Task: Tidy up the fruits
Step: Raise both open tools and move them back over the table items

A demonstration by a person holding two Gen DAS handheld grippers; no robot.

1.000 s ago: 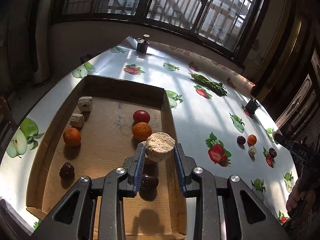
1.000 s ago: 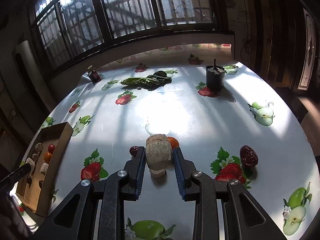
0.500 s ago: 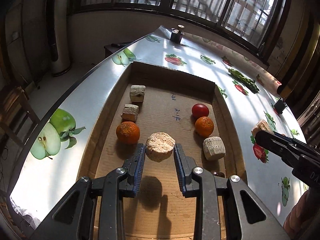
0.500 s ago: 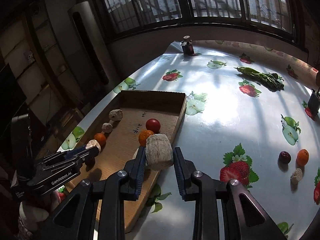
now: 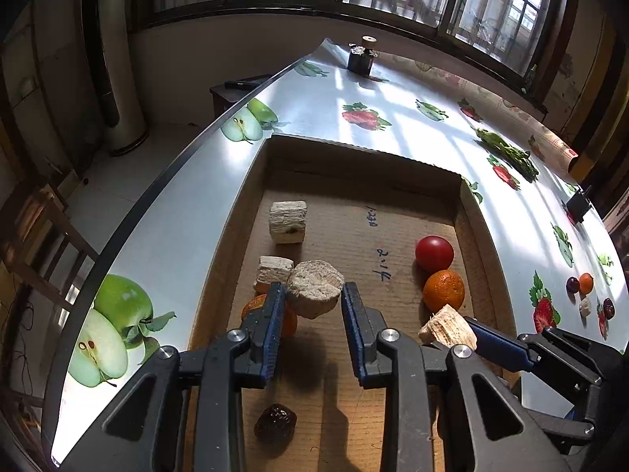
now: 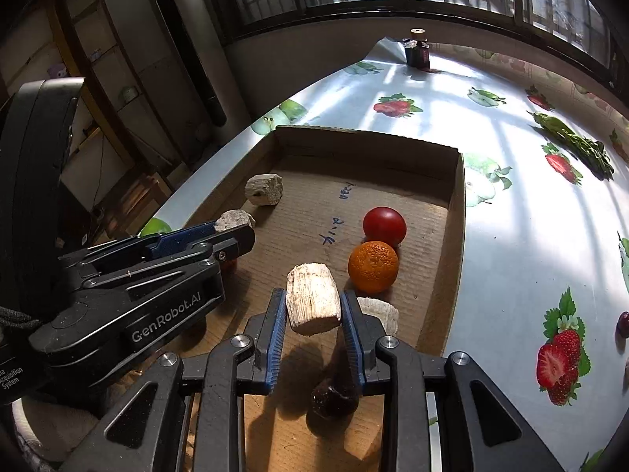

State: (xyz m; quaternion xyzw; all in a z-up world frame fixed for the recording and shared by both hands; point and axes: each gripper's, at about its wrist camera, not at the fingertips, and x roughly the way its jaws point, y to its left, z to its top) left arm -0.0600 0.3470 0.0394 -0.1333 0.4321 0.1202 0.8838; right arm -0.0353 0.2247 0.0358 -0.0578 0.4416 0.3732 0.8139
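— Left tool (image 5: 313,310)?
— Pinching a round beige rough-textured chunk (image 5: 314,293), held above the floor of the shallow brown cardboard tray (image 5: 355,157), toward the tray's left wall.
— Right tool (image 6: 312,324)?
— Clamped on a pale beige ridged block (image 6: 313,303), also over the tray, near the right wall and just in front of the bright orange mandarin (image 6: 373,266).
— Inside the tray otherwise?
— Round red tomato-like fruit (image 5: 434,253) just behind that mandarin, the two touching. Square pale beige cube (image 5: 287,222) toward the far left of the tray, a smaller beige piece (image 5: 274,271) nearer. Second orange mandarin (image 5: 251,308) partly hidden behind the left tool's finger. Dark wrinkled date (image 5: 275,423) at the tray's near end. Another pale chunk (image 6: 379,312) on the tray floor, peeking out beside the right tool's finger; a dark reddish fruit (image 6: 334,395) below it, mostly in shadow.
— Outside the tray?
— Glossy white fruit-print surface (image 5: 412,133) under the tray. Well to the tray's right, a small cluster: dark plum-coloured fruit (image 5: 572,284), tiny orange fruit (image 5: 586,281), small beige bit (image 5: 585,306), another dark fruit (image 5: 608,307). Green leafy bunch (image 5: 507,151) beyond the tray's far right corner. Small dark pot (image 5: 361,59) at the surface's far edge.
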